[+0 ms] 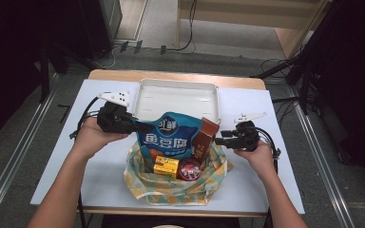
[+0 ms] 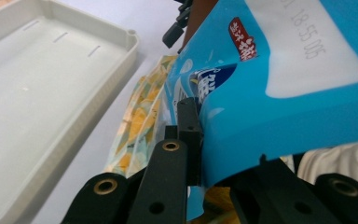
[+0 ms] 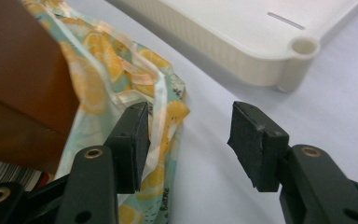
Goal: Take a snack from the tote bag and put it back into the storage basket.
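Patterned bag (image 1: 171, 183), printed with lemon slices, lies open at the near edge of the white desk (image 1: 247, 190). Inside it lie a yellow box (image 1: 166, 166) and a round red tin (image 1: 188, 169), their print too small to read. Rising from the bag, a blue snack pouch (image 1: 170, 135) bears large white Chinese characters reading 鱼豆腐; the left gripper view shows a red label and the stamped figures "18:55 005" on a white panel of the pouch (image 2: 279, 70). The left claw (image 1: 141, 127) is clamped on the pouch's edge, the film pinched between its pads. A brown carton (image 1: 205, 138) stands tilted beside the pouch. The right claw (image 1: 220, 137) hovers with jaws moderately apart beside the bag's rim, gripping nothing. Beyond, an empty cream tray (image 1: 178, 97) rests on the desk.
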`<state>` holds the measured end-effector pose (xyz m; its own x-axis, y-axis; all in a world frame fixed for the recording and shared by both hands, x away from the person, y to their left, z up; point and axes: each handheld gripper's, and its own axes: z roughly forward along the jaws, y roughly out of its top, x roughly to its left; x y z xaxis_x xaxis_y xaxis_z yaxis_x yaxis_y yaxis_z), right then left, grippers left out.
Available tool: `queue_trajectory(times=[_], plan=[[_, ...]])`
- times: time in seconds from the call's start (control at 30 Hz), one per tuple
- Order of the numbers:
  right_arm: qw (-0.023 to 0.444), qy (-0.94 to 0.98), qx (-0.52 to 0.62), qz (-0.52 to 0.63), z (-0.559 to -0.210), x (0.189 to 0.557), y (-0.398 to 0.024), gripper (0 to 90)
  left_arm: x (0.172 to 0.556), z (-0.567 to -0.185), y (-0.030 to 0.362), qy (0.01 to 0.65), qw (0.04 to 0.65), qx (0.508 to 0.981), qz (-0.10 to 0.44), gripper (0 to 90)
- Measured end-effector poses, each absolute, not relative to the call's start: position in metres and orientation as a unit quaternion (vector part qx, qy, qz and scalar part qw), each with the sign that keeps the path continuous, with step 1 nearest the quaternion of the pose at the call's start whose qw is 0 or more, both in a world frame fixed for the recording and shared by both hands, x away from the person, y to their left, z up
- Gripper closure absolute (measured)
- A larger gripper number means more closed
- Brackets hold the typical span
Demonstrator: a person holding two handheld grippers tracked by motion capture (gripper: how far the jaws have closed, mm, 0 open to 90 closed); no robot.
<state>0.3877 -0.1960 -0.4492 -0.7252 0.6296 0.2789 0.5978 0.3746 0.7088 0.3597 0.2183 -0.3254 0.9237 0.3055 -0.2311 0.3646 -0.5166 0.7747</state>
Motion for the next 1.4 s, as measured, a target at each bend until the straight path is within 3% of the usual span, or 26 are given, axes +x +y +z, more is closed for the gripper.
queue_trajectory(times=[0.63,1.4], plan=[[0.021,0.833,0.364,0.416,-0.449,0.387,-0.193,48.5,0.349,-0.313,0.205,0.198,0.482,0.853,-0.014,88.5],[0.018,0.832,0.364,0.418,-0.448,0.386,-0.193,48.4,0.35,-0.269,0.184,0.202,0.512,0.835,-0.004,88.7]])
